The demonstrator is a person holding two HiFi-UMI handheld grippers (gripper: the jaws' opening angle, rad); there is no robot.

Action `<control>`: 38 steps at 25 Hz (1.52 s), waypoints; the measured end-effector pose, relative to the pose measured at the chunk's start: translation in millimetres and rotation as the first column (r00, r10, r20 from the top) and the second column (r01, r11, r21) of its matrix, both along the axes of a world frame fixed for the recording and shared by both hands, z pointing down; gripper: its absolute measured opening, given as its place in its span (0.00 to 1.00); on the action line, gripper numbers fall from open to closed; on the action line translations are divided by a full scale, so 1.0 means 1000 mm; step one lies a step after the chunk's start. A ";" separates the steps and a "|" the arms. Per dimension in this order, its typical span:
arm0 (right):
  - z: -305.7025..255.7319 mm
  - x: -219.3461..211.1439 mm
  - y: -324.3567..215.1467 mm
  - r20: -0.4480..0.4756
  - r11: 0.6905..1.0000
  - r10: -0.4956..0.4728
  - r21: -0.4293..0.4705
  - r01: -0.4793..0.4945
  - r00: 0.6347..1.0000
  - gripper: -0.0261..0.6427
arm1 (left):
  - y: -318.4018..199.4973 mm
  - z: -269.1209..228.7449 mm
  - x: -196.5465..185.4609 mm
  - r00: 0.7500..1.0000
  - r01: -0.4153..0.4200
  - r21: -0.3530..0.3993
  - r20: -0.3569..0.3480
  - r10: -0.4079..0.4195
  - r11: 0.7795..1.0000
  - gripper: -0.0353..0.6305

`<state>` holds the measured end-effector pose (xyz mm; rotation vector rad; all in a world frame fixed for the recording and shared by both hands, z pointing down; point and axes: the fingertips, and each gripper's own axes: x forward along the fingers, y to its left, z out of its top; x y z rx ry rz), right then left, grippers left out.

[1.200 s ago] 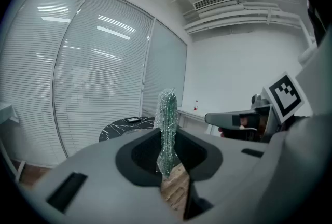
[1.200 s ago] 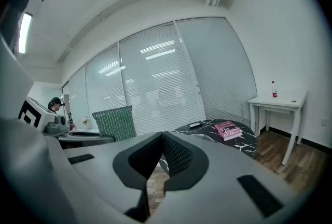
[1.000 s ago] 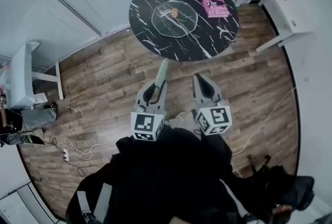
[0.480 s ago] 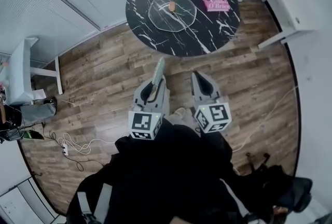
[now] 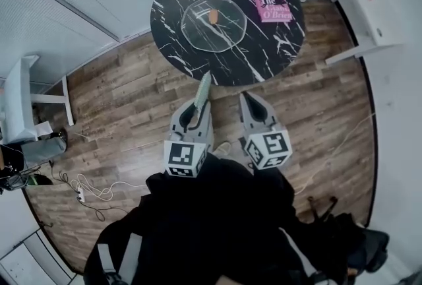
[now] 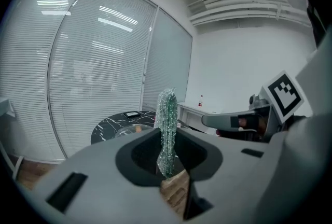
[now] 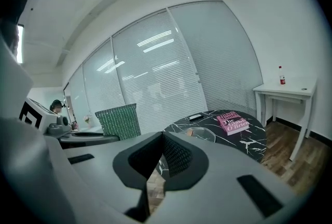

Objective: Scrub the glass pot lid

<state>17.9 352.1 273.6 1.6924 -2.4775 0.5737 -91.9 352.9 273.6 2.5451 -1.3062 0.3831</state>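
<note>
Lid (image 5: 221, 31) lies flat near the middle of the round surface (image 5: 264, 46), well ahead of both grippers, which hang over the plank floor. The surface is black stone-look with white veins, polished, so the clear glass disc would probably slide on it under pressure. A pink book (image 5: 270, 1) sits just beside the lid, at its right.

The left gripper (image 5: 193, 113) has its jaws clenched on a thin green scrubber (image 5: 204, 91), a flat, knobbly, glittery mesh pad that stands up edge-on past the jaw tips. The right gripper (image 5: 252, 109) has its jaws pressed together with nothing between them.

The step in hand looks like the approach. To do it well, the pad's broad face, not its edge, should meet the glass, so the left gripper needs turning. The right jaws should open and pin the rim or the small orange knob (image 5: 213, 16) before any rubbing starts.
</note>
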 end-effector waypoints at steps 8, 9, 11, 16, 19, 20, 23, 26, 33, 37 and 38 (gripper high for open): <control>0.010 -0.001 -0.105 -0.012 0.999 0.004 -0.041 -0.004 1.000 0.05 | -0.106 0.007 -0.001 1.000 -0.011 -0.042 0.009 0.011 0.999 0.17; 0.011 -0.002 -0.118 -0.012 0.999 0.010 -0.049 -0.011 1.000 0.05 | -0.119 0.008 -0.002 1.000 -0.016 -0.049 0.010 0.016 0.999 0.17; 0.014 -0.004 -0.142 -0.014 0.997 0.023 -0.071 -0.024 1.000 0.05 | -0.145 0.009 -0.006 1.000 -0.026 -0.064 0.011 0.027 0.998 0.17; 0.025 -0.005 -0.190 -0.011 0.991 0.062 -0.115 -0.063 0.998 0.05 | -0.199 0.020 -0.011 0.998 -0.060 -0.101 0.019 0.062 0.993 0.17; 0.039 -0.001 -0.209 -0.011 0.983 0.101 -0.150 -0.101 0.995 0.05 | -0.219 0.032 -0.012 0.996 -0.081 -0.127 0.026 0.085 0.989 0.17; 0.044 0.000 -0.215 -0.014 0.981 0.112 -0.160 -0.113 0.994 0.05 | -0.225 0.036 -0.012 0.995 -0.088 -0.134 0.030 0.093 0.987 0.17; 0.057 0.001 -0.227 -0.019 0.971 0.129 -0.202 -0.130 0.991 0.05 | -0.238 0.048 -0.011 0.992 -0.114 -0.153 0.039 0.121 0.982 0.17; 0.077 0.003 -0.233 -0.018 0.956 0.142 -0.259 -0.141 0.990 0.05 | -0.247 0.060 -0.010 0.988 -0.136 -0.176 0.042 0.146 0.975 0.17; 0.123 0.018 -0.242 -0.013 0.924 0.171 -0.344 -0.165 0.985 0.05 | -0.261 0.093 -0.009 0.989 -0.132 -0.227 0.041 0.145 0.965 0.17; 0.147 0.024 -0.249 0.003 0.911 0.177 -0.379 -0.163 0.984 0.08 | -0.270 0.113 -0.012 0.989 -0.119 -0.248 0.056 0.137 0.961 0.17; 0.154 0.026 -0.250 0.003 0.905 0.178 -0.394 -0.163 0.984 0.09 | -0.272 0.119 -0.013 0.989 -0.115 -0.254 0.065 0.136 0.960 0.17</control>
